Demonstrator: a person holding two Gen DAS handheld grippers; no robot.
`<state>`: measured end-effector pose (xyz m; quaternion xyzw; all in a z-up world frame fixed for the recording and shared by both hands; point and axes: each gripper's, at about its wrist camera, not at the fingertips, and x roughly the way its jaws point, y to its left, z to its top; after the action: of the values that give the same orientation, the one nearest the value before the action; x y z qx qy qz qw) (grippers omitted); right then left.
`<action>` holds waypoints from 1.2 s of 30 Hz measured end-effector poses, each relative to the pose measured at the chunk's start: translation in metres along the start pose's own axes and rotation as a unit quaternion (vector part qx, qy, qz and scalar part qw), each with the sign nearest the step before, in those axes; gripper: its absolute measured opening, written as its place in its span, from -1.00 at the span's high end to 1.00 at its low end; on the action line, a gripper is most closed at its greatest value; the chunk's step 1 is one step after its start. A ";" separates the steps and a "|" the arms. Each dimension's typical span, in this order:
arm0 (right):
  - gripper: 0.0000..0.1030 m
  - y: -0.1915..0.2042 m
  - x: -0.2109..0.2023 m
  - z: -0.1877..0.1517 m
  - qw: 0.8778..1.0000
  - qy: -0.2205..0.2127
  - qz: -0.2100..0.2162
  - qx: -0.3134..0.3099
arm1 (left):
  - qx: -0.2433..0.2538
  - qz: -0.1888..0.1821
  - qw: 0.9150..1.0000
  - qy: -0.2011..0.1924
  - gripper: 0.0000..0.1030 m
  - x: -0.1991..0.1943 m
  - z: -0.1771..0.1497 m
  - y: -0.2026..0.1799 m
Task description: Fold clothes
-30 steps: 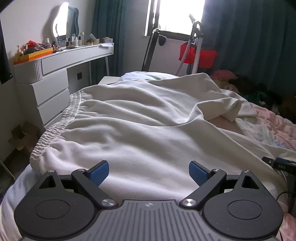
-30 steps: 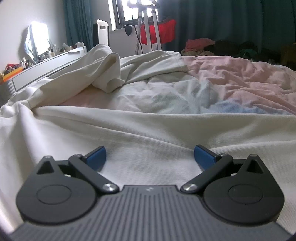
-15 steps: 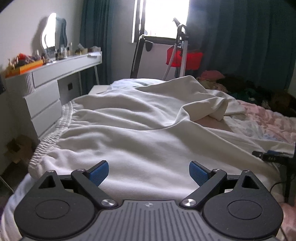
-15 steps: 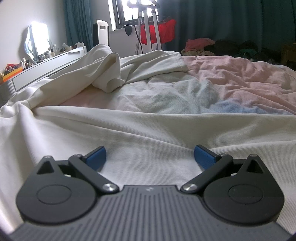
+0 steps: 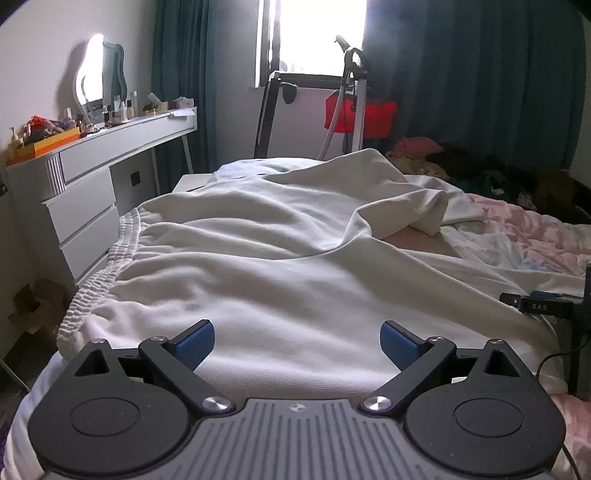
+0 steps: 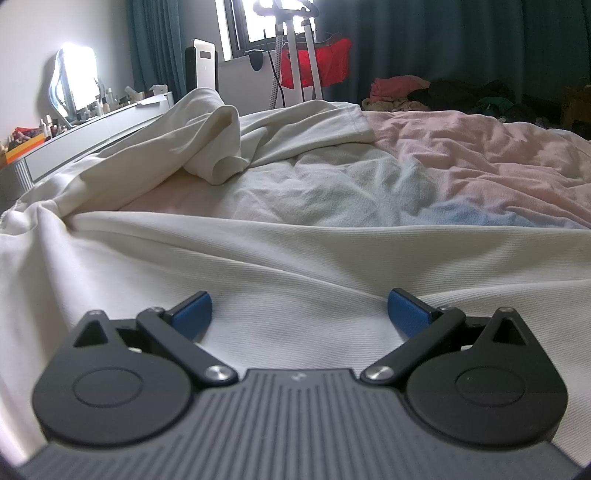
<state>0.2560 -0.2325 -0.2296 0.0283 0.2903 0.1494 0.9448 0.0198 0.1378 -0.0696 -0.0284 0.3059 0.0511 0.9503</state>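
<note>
Task status: early. White pants (image 5: 266, 266) lie spread and rumpled on bed (image 6: 461, 155), directly ahead of and under both sets of fingers; no fold visible yet. Left gripper (image 5: 297, 341) and right gripper (image 6: 299, 308): fingers apart, holding nothing. All folds remain.

Both grippers — left gripper (image 5: 297, 341), right gripper (image 6: 299, 308) — jaws wide

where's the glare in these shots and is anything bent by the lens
Left wrist view: the window is blown out white, the mirror glares, and the curtains bow near the edges. Right wrist view: the mirror is a bright blur, the corners go dark, and the white garment stays evenly lit.
</note>
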 end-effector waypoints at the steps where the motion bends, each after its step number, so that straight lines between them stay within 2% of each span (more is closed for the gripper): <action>1: -1.00 0.000 0.000 0.000 1.000 0.000 0.000 0.000 | -0.001 0.001 1.000 0.000 -0.89 0.000 0.000 0.001; 13: -1.00 0.000 0.000 0.000 1.000 0.000 0.000 0.000 | 0.000 -0.005 1.000 0.002 -0.90 0.004 0.000 0.000; 22: -1.00 0.000 0.000 0.000 1.000 0.000 0.000 0.000 | 0.001 0.009 1.000 0.000 -0.90 0.007 0.000 -0.001; 29: -1.00 0.000 0.000 0.000 1.000 -0.001 0.000 0.000 | 0.026 0.023 0.999 -0.021 -0.90 0.002 -0.004 -0.011; 32: -1.00 0.001 0.001 -0.001 1.000 -0.002 -0.001 -0.001 | 0.027 0.022 0.998 -0.044 -0.93 -0.008 -0.004 -0.012; 36: -1.00 0.001 0.001 -0.001 1.000 -0.003 -0.001 -0.001 | 0.016 0.026 0.998 -0.048 -0.93 -0.009 0.002 -0.013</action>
<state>0.2561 -0.2313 -0.2307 0.0273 0.2874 0.1485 0.9458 0.0153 0.1238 -0.0626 -0.0028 0.2611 0.0721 0.9626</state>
